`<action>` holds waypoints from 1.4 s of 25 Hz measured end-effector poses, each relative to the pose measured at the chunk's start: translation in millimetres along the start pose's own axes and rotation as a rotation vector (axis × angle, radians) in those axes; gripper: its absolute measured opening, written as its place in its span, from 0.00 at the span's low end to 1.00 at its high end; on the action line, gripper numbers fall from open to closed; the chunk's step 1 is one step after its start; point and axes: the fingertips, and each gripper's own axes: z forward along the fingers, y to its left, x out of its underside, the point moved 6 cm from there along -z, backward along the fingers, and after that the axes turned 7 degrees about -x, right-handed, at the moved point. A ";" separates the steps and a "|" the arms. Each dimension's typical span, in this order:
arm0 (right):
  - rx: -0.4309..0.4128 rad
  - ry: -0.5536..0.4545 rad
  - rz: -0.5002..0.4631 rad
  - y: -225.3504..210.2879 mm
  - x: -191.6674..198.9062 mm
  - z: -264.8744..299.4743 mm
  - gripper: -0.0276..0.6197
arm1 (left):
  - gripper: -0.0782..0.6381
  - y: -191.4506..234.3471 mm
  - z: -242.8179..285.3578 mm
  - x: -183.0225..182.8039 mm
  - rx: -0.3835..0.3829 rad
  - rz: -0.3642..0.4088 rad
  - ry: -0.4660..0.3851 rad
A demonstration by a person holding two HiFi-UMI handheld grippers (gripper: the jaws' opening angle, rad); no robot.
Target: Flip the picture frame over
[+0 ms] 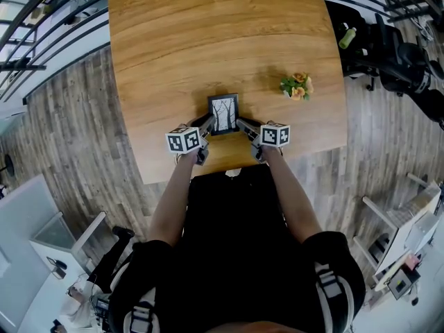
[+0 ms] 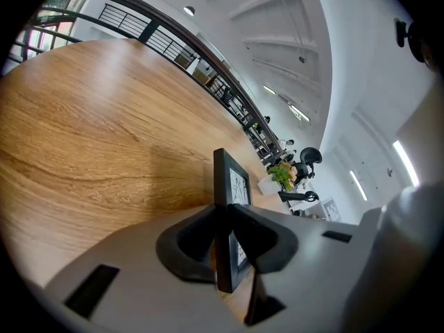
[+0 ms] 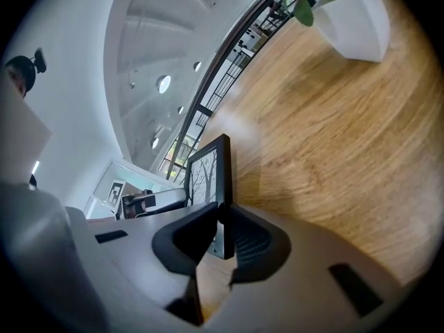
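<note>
Head view, looking steeply down: a person in black clothing stands at the near edge of a wooden worktop [image 1: 208,33], both bare forearms stretched forward.

Each hand holds a tool with a marker cube. The left tool [image 1: 206,125] and the right tool [image 1: 241,124] point inward toward each other, just past the worktop's near edge.

Between them is the picture frame [image 1: 223,113], small and black. Its picture of bare trees faces up toward the head camera.

In the left gripper view, the left tool [image 2: 225,210] has its jaws clamped on the frame's [image 2: 229,179] thin edge, pads pressing both faces.

The right gripper view shows the same on the other side. The right tool [image 3: 220,210] is closed on the edge of the frame [image 3: 208,168], with the tree picture turned toward its left.

The frame sits low over the wood. Whether its bottom edge touches the worktop cannot be told.

Further out and to the right, well apart from the frame, is a small white pot of flowers [image 1: 297,86]. Beyond the worktop are plank flooring and dark railings.

Judged from this, the step in hand is the two-sided hold that makes the flip possible. With the picture side showing, the turn itself looks not yet done.

The next move probably calls for enough height that the frame's edge swings clear of the wood. Both tools should then roll together about the line between them, with even pressure so the thin edges do not slip. Last, the frame goes down on its other face and both sets of jaws let go.
</note>
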 end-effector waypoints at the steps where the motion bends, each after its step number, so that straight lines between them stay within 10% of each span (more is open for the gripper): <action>1: 0.000 0.001 0.009 -1.9 0.5 -0.1 0.14 | 0.24 0.5 1.0 -0.5 -0.003 -0.003 -0.002; 35: 0.085 0.151 -0.054 -15.6 -0.3 4.2 0.11 | 0.25 -2.5 21.6 12.9 -0.296 0.079 0.004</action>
